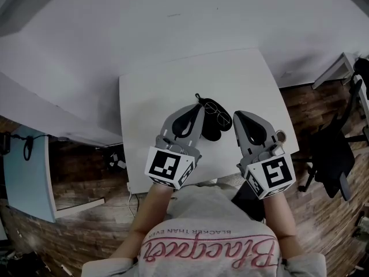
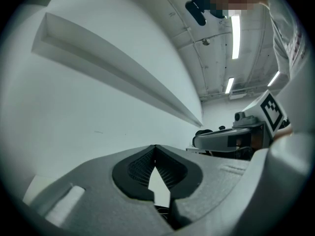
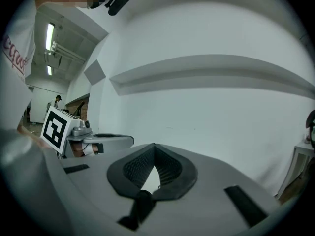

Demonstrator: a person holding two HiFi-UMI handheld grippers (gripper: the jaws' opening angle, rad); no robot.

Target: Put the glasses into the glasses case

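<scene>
Glasses by case; L gripper, R gripper closed

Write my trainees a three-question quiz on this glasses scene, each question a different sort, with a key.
1. True or false: the left hand-held gripper holds the glasses.
2. In the head view, the glasses lie: A between the two hand-held grippers; B left of both; C right of both.
3. Fill in: the jaws of the right hand-held gripper are ____.
Key: 1 false; 2 A; 3 shut.
</scene>
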